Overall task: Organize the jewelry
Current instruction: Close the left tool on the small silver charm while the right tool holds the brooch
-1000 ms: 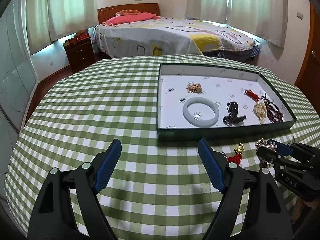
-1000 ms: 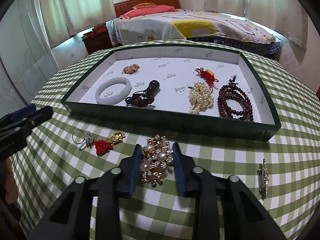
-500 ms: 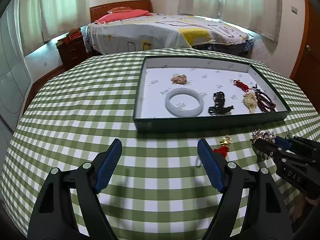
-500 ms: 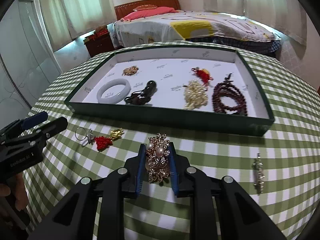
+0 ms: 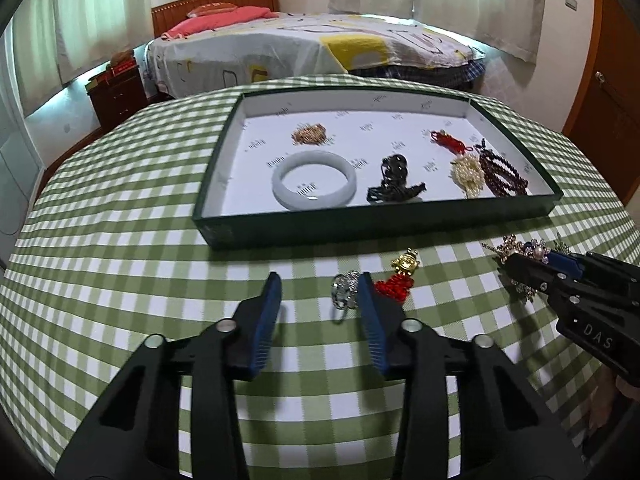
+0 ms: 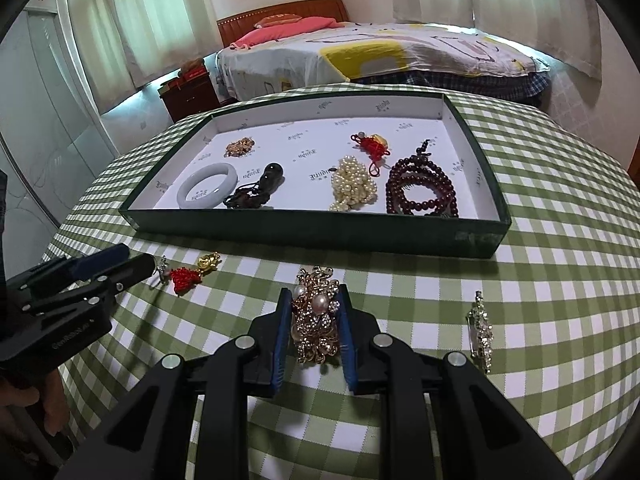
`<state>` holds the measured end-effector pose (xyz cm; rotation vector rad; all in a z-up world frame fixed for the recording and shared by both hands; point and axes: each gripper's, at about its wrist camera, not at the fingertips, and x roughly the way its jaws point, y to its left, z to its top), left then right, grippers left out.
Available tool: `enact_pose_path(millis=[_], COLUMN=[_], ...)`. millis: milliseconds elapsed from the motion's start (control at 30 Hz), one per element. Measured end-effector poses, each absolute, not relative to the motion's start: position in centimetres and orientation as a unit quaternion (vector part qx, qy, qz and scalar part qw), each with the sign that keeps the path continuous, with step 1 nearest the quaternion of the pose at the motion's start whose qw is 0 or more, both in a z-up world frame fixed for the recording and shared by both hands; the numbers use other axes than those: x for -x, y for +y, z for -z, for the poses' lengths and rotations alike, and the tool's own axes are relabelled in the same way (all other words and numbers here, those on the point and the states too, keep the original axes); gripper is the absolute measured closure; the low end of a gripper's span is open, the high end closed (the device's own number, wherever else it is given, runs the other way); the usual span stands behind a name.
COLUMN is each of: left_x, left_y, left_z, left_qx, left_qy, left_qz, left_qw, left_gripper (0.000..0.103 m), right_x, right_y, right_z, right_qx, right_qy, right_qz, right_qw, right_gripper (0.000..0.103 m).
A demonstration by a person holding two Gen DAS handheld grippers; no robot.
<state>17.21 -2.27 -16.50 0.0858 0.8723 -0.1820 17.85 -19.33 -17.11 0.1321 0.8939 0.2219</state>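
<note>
My right gripper (image 6: 313,300) is shut on a gold brooch with pearls (image 6: 315,314), held just above the checked cloth; the brooch also shows in the left wrist view (image 5: 520,250). My left gripper (image 5: 319,282) is open and empty, low over the cloth. Its right finger is beside a silver key ring (image 5: 345,290) joined to a red tassel with a gold charm (image 5: 400,276); this charm shows too in the right wrist view (image 6: 194,274). The green tray (image 5: 360,226) (image 6: 304,226) holds a jade bangle (image 5: 313,184), dark pendant, pearls (image 6: 354,184), red beads and other pieces.
A slim crystal brooch (image 6: 481,328) lies on the cloth to the right of my right gripper. The round table with green checked cloth (image 5: 120,216) drops off at its edges. A bed (image 5: 304,48) and nightstand stand beyond.
My left gripper has moved right and lower to the key ring, and its jaws have narrowed. My right gripper has shut on the brooch and lifted it slightly.
</note>
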Motion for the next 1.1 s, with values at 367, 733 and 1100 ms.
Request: enact_pose_path(millis=[367, 733, 1100], left_x=[-17.1, -16.5, -15.8], left_y=[-2.9, -2.4, -2.4], left_z=[16.9, 15.7, 12.8], left_qx=[-0.042, -0.04, -0.031], left_qy=[0.421, 0.398, 0.367], left_qz=[0.112, 0.106, 0.107], left_qw=[0.899, 0.91, 0.923], left_gripper=[0.099, 0.099, 0.099], right_x=[-17.8, -17.6, -17.2], right_y=[-19.6, -19.5, -19.8], right_z=[17.2, 16.8, 14.7], right_qx=[-0.067, -0.067, -0.068], right_qy=[0.431, 0.424, 0.401], right_qz=[-0.107, -0.107, -0.107], right_qw=[0.893, 0.897, 0.907], right_gripper=[0.08, 0.08, 0.08])
